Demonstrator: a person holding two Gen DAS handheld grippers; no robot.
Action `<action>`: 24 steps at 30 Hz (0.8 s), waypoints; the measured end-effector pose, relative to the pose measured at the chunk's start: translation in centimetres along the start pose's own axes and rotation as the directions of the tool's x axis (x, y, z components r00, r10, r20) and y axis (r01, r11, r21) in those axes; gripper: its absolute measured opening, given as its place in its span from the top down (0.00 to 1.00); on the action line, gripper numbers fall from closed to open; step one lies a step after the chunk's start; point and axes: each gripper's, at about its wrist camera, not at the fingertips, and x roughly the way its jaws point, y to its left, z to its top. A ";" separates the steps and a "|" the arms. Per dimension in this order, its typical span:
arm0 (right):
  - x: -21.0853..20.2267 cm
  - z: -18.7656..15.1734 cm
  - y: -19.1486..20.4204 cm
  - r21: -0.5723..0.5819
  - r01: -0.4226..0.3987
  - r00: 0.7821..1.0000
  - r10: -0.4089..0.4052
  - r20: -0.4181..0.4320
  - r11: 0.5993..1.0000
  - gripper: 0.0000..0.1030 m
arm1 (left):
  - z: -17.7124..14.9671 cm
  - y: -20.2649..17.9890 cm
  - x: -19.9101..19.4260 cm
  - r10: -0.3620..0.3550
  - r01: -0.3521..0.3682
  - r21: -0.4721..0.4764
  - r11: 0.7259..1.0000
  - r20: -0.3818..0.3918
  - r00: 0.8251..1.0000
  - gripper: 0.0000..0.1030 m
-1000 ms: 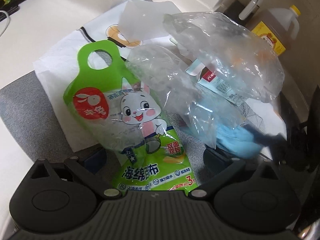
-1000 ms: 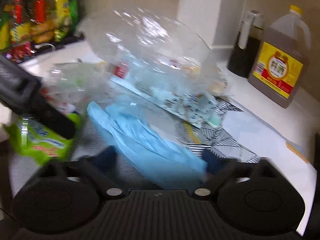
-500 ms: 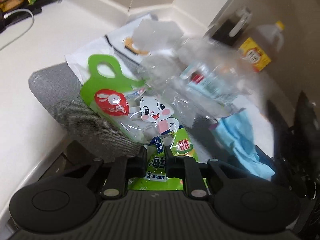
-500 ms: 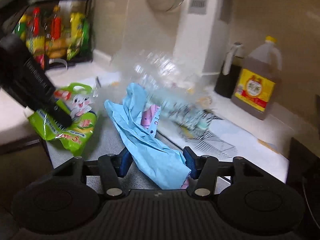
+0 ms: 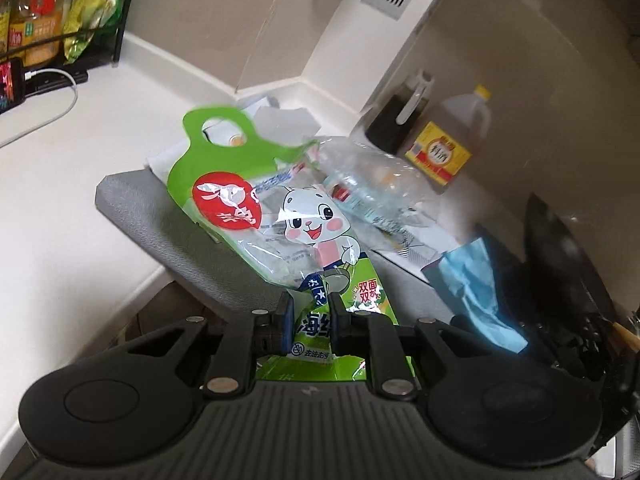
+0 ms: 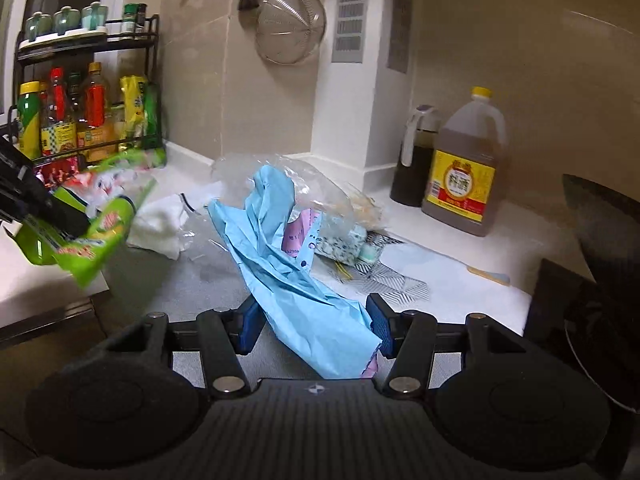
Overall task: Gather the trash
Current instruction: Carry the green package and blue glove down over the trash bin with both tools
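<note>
My left gripper (image 5: 310,312) is shut on the lower end of a green rabbit-print sponge-cloth package (image 5: 256,200), which hangs lifted off the grey mat (image 5: 160,224). From the right wrist view the same package (image 6: 100,224) dangles at the left under the left gripper's fingers (image 6: 44,204). My right gripper (image 6: 314,320) is shut on a crumpled light-blue paper sheet (image 6: 280,264) with a pink slip tucked in it; the sheet (image 5: 472,288) also shows at the right of the left wrist view. A crushed clear plastic bottle (image 5: 372,184) lies on the counter behind.
A white bag (image 6: 160,224) and patterned papers (image 6: 392,280) lie on the white counter (image 5: 80,168). A vinegar jug (image 6: 464,176) and a dark bottle (image 6: 416,160) stand by the wall. A spice rack (image 6: 80,112) is far left and a black wok (image 6: 600,248) at the right.
Both grippers shut, the left on the green package and the right on the blue paper. Both drew back and up from the pile, and the clear plastic stayed behind.
</note>
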 end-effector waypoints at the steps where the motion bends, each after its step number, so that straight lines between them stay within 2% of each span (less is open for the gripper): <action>1: -0.4 0.0 -0.1 0.010 -0.003 1.000 0.002 0.006 1.000 0.45 | -0.2 -0.2 -0.4 -0.009 0.009 0.006 1.000 0.005 1.000 0.82; 4: -1.8 0.0 0.0 0.028 -0.014 0.999 0.013 0.030 1.000 0.45 | -1.4 -0.8 -1.7 -0.016 0.016 0.042 0.999 0.022 1.000 0.82; 8: -4.1 -0.4 0.7 0.026 -0.044 0.997 0.043 0.057 0.999 0.45 | -4.4 -0.5 -3.8 0.013 -0.015 0.068 0.998 0.029 1.000 0.82; 13: -7.2 -2.0 2.3 -0.003 -0.093 0.994 0.093 0.064 0.996 0.45 | -9.1 1.6 -6.8 0.102 -0.106 0.090 0.990 0.044 0.994 0.82; 15: -8.0 -2.9 2.9 -0.004 -0.117 0.992 0.117 0.045 0.993 0.45 | -11.0 2.6 -7.6 0.153 -0.156 0.085 0.984 0.044 0.987 0.82; 19: -8.6 -4.7 4.6 0.020 -0.178 0.984 0.178 -0.017 0.984 0.45 | -14.1 4.4 -8.1 0.239 -0.238 0.060 0.969 -0.005 0.971 0.82; 24: -8.8 -6.7 7.4 0.046 -0.246 0.964 0.249 -0.096 0.968 0.45 | -17.0 5.1 -8.1 0.278 -0.275 0.067 0.959 -0.026 0.960 0.82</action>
